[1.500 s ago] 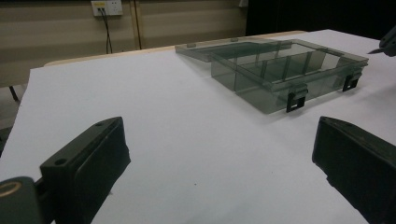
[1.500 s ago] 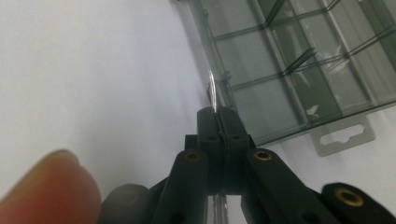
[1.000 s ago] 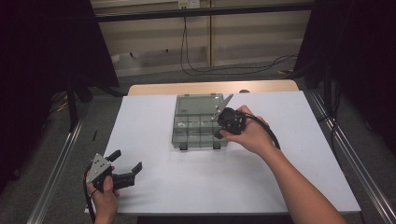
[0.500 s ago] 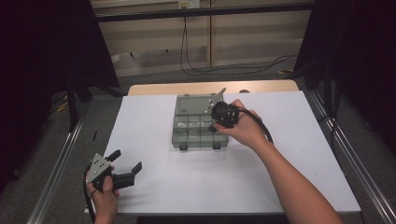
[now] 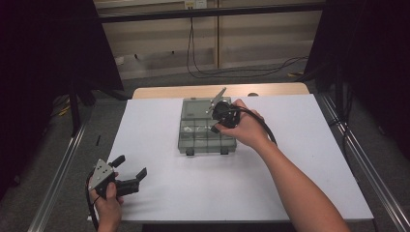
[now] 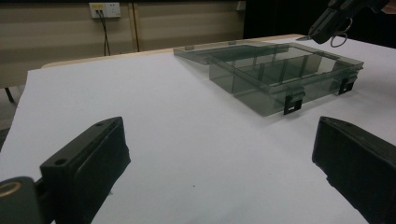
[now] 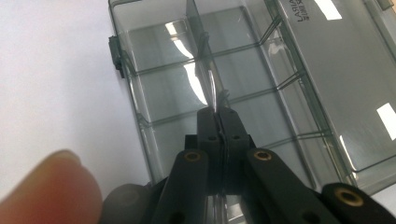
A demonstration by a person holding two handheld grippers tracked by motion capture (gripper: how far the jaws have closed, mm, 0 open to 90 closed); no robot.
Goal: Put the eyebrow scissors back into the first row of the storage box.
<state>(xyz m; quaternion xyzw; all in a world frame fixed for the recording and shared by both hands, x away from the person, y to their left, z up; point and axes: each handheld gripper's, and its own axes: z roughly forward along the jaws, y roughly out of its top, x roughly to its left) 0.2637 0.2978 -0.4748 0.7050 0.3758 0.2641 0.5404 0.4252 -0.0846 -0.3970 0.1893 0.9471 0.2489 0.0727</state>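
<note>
Lettering on the clear lid, at 1 o'clock in the right gripper view, is cut off and unreadable. Smoky transparent compartment box (image 5: 204,130) lies open mid-table. Right gripper (image 7: 218,112) hovers over it, jaws clenched together. Left gripper (image 5: 130,169), at 7 o'clock, gapes wide.

Thin item (image 7: 218,98) in right claw (image 7: 218,122) too small to identify

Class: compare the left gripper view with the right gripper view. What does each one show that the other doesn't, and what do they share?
Left gripper view alone: its wide-apart jaws, the wall socket, and the right gripper above the organiser box.

Right gripper view alone: its jaws pressed together over the compartments, clamping a thin clear piece, and a fingertip.

Both: the box and the white tabletop.
</note>
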